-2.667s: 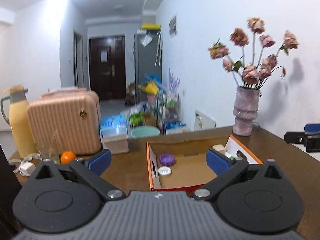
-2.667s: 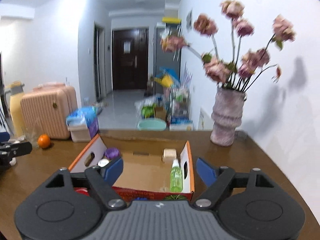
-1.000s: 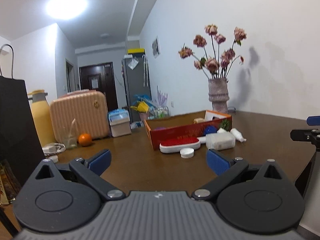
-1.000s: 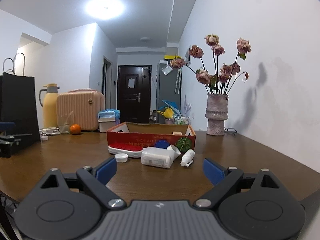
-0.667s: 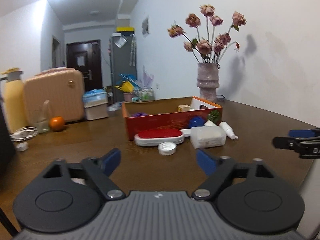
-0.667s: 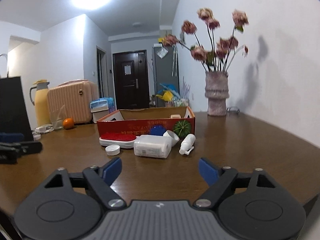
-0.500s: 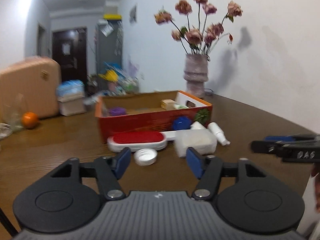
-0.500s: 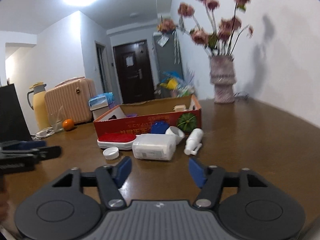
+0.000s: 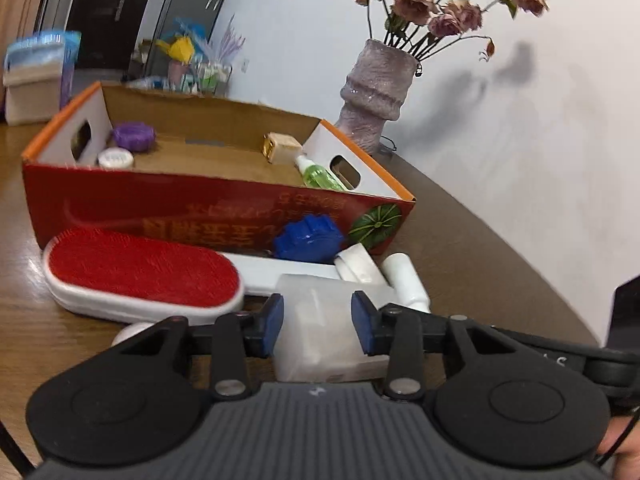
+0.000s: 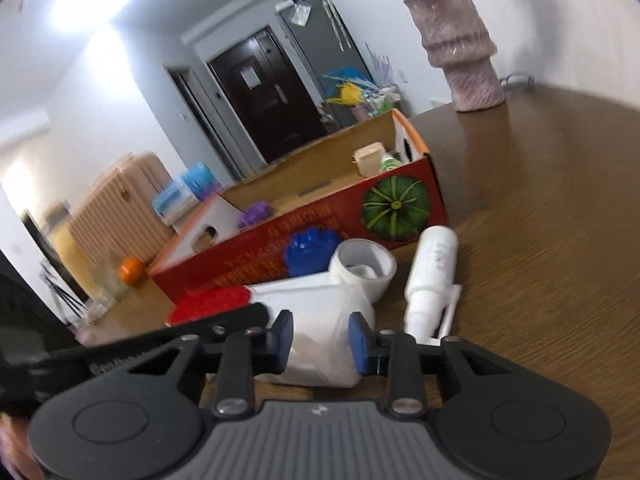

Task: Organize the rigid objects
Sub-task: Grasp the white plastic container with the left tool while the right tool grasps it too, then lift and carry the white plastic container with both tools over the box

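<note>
A translucent white plastic box (image 9: 320, 304) (image 10: 320, 312) lies on the brown table in front of a red cardboard box (image 9: 224, 216) (image 10: 320, 220). My left gripper (image 9: 317, 328) and right gripper (image 10: 320, 338) both point at it from close up. Their jaws are closing, and the white box shows in each gap and spreads wider than both pads. A red lint brush (image 9: 140, 272), a blue knobbly piece (image 9: 308, 238), a white cup (image 10: 364, 268) and a white bottle (image 10: 432, 276) lie beside it. My right gripper's black fingers (image 9: 560, 354) show at the left wrist view's right edge.
Inside the red box lie a purple lid (image 9: 134, 134), a white jar lid (image 9: 115, 158), a beige cube (image 9: 280, 146) and a green spray bottle (image 9: 318, 176). A flower vase (image 9: 376, 88) stands behind it. A pink case (image 10: 120, 208) and an orange (image 10: 132, 270) stand far left.
Both grippers have moved in from the table's edge to the white box, tilting downward and rolling. Their jaws have narrowed from wide open to a small gap.
</note>
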Tool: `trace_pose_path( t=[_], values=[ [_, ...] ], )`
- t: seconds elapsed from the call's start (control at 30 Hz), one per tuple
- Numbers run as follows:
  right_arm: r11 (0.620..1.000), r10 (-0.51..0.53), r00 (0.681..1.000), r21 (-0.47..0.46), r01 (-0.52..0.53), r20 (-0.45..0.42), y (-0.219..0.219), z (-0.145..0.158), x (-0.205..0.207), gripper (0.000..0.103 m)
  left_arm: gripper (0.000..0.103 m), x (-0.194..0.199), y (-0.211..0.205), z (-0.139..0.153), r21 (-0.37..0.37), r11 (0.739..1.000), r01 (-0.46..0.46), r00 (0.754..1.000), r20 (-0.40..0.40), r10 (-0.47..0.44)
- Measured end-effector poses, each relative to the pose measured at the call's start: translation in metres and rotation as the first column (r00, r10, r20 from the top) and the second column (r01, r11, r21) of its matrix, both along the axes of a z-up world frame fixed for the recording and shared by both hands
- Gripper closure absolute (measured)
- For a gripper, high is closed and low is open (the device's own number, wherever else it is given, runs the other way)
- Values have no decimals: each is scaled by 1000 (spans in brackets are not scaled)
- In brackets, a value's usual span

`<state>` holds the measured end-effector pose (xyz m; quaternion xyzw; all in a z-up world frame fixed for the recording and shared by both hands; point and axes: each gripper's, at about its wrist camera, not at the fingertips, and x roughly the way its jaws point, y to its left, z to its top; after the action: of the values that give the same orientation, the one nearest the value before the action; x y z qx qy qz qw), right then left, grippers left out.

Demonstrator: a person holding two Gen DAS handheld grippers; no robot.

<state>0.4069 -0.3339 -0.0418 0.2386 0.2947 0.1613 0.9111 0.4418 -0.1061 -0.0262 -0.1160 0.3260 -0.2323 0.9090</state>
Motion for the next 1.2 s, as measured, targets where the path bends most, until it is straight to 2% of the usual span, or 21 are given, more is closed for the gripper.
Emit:
trace_pose_path(
  t=[0.13,0.3,0.47,0.7,0.87,1.2],
  values=[
    [999,1,1000,38,-1,-3,-4,-6,6,72,67,3,2,1,-13,1000,-8,1000,-15,8],
    [1000,11,1000,27,-11,0,-4,-3,0,74,72,-8,1,7,-3,999,-39,999,7,39],
    [999,34,999,-11,-33,40,1,12,-24,78,72,-40,-1,26,24,998,-57,994,99,54],
    [997,42,980,-68,-29,195,10,55,-83,78,73,-111,7,60,-13,996,-88,975,202,89],
    [996,52,958,-87,-28,281,18,81,-134,78,73,-167,17,83,-34,994,-105,952,286,111],
    [993,58,916,-120,-11,397,37,115,-214,78,73,-242,37,110,-103,990,-101,927,350,131]
  ],
)
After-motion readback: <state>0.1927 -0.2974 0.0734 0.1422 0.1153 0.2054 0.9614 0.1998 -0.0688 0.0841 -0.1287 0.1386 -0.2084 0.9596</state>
